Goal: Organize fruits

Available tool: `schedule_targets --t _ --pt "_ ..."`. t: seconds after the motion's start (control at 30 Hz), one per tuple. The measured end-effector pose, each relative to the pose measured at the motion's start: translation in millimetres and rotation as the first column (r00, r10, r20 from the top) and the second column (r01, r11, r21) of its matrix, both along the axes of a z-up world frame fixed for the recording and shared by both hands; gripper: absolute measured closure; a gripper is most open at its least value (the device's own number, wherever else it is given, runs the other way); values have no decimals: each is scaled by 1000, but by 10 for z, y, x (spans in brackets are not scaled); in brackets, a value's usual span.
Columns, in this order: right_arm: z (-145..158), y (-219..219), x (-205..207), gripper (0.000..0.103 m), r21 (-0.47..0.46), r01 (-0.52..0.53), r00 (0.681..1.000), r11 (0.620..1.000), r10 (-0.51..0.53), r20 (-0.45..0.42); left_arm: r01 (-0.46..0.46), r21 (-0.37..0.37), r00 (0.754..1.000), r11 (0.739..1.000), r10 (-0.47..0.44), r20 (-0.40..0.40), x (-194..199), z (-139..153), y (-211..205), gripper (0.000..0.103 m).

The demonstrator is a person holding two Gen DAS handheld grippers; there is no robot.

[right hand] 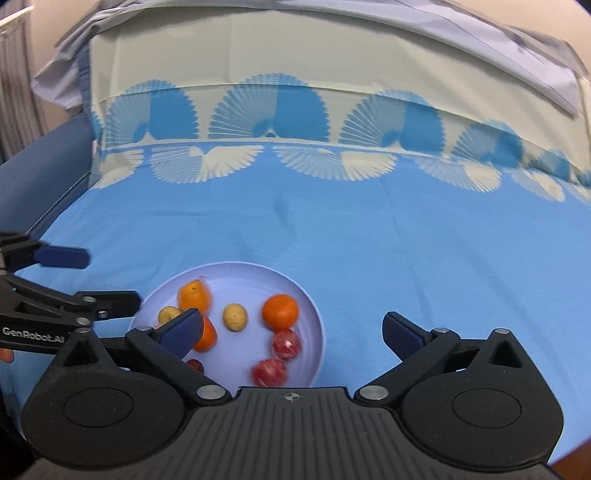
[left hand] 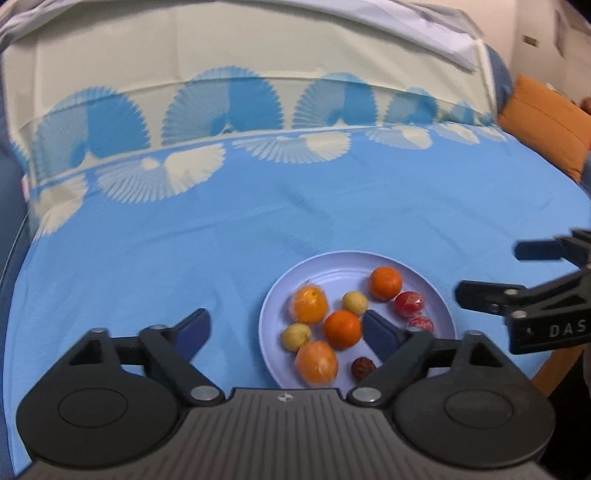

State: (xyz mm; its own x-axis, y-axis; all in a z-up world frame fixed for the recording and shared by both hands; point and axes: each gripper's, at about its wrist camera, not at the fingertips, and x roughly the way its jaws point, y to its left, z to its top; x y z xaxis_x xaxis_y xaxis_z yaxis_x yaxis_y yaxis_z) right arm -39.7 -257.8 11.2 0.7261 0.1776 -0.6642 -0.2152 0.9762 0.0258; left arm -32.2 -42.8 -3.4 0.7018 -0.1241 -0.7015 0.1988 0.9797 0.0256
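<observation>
We see a bed (left hand: 258, 221) under a blue sheet (right hand: 406, 240) with pale fan shapes along its far edge, and a folded grey blanket (right hand: 443, 29) beyond. An orange cushion (left hand: 543, 125) lies far off to the right of the left gripper's jaws.

Our left gripper (left hand: 286, 330) has its jaws spread wide with nothing between the pads; its right jaw hangs over the lilac plate (left hand: 424, 277), its left jaw over bare sheet. Our right gripper (right hand: 293, 330) is likewise wide and empty, its left jaw over the plate (right hand: 258, 273) and its right jaw over the sheet. No earlier picture lets us say more about them.

The fruit all sits on the plate, ahead of and between the two grippers. Two wrapped oranges (left hand: 309, 304) lie on the side nearer the left gripper's middle, with a bare orange (left hand: 342, 329) just beside its right jaw and another orange (left hand: 385, 283) farther ahead. Two small yellow fruits (left hand: 354, 302) sit among them. Two wrapped red fruits (right hand: 286, 343) lie just inside the right gripper's left jaw, and a small dark red fruit (left hand: 362, 368) sits close under the left gripper's right jaw.
</observation>
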Motion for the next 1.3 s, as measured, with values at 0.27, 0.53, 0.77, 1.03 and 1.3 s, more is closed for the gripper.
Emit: schedule_targets --t 0.27,0.53,0.77,1.03,1.3 --pt "18 -79 -295 1 -23 90 990 996 -92 -106 -134 46 983 990 138 -119 -413 -7 -85 1" --pt "-127 5 -299 1 -58 56 987 997 -64 -146 -129 60 981 990 137 -141 -447 -131 -178 1" --pt "-169 14 -223 1 -40 64 984 997 -70 -161 -161 29 970 986 164 -181 -345 -183 -96 1" --pt "-191 29 -188 1 -42 64 984 997 -70 -165 -173 11 966 985 172 -191 -304 -197 -89 1" --pt "-215 39 -156 1 -43 75 982 996 -81 -168 -176 -1 965 984 172 -196 -288 -201 -64 1"
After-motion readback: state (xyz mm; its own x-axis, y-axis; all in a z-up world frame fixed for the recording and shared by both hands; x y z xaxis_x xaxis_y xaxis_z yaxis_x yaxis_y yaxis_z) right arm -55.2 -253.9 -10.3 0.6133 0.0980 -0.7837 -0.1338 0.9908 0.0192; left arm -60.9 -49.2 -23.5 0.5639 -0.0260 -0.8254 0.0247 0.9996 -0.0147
